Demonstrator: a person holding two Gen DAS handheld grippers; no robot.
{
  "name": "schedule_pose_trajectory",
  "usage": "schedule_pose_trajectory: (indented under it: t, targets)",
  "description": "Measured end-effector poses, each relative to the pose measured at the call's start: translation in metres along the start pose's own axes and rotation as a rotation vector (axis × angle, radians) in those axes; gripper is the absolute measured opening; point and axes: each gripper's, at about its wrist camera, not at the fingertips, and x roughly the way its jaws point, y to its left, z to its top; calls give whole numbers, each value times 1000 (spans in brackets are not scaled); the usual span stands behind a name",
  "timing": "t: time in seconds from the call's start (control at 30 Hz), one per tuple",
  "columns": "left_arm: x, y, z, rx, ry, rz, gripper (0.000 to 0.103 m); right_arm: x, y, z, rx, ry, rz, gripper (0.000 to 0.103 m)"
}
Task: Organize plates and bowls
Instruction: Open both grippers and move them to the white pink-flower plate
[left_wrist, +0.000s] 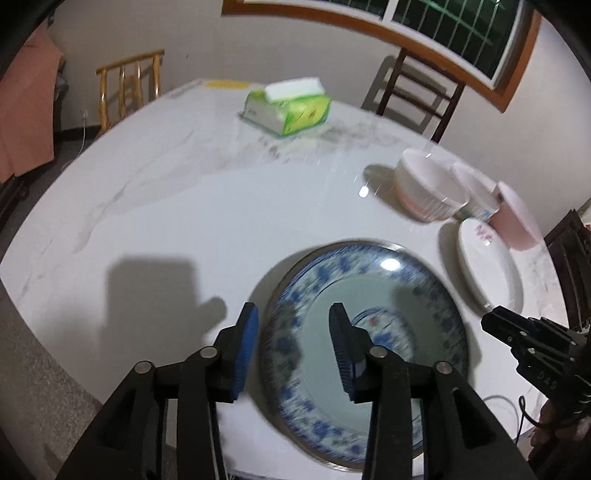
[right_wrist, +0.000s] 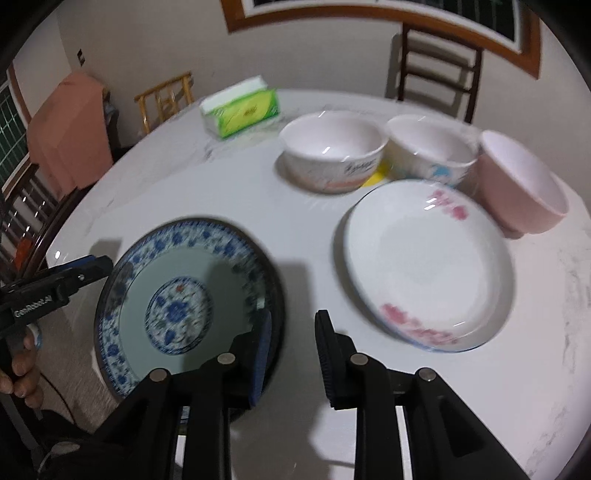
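A blue-patterned plate (left_wrist: 369, 295) (right_wrist: 177, 280) lies near the table's front edge. My left gripper (left_wrist: 293, 343) is open, its jaws either side of the plate's left rim; it shows at the left in the right wrist view (right_wrist: 92, 267). My right gripper (right_wrist: 293, 354) is open, its jaws astride the same plate's right rim. A white plate with pink flowers (right_wrist: 428, 266) (left_wrist: 487, 266) lies to the right. Behind it stand three bowls: a white one (right_wrist: 332, 151) (left_wrist: 428, 188), a white one with blue print (right_wrist: 428, 151) (left_wrist: 474, 192) and a pink one (right_wrist: 521, 184) (left_wrist: 513, 218).
A green tissue box (left_wrist: 288, 107) (right_wrist: 240, 107) sits at the back of the white round table (left_wrist: 166, 192). Wooden chairs (left_wrist: 413, 92) stand round the far side. A yellow scrap (right_wrist: 376, 177) lies between the bowls.
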Motion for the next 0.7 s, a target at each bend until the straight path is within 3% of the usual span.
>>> schedule_pose_trajectory:
  t: [0.27,0.7]
  targets:
    - [-6,-59,7,89,-95,-61,45,-26,-57,-2,49,-130,-94,25]
    - [30,-149,15,161,-79,-204,45,-23,-138,-11,140,-145,-134,25]
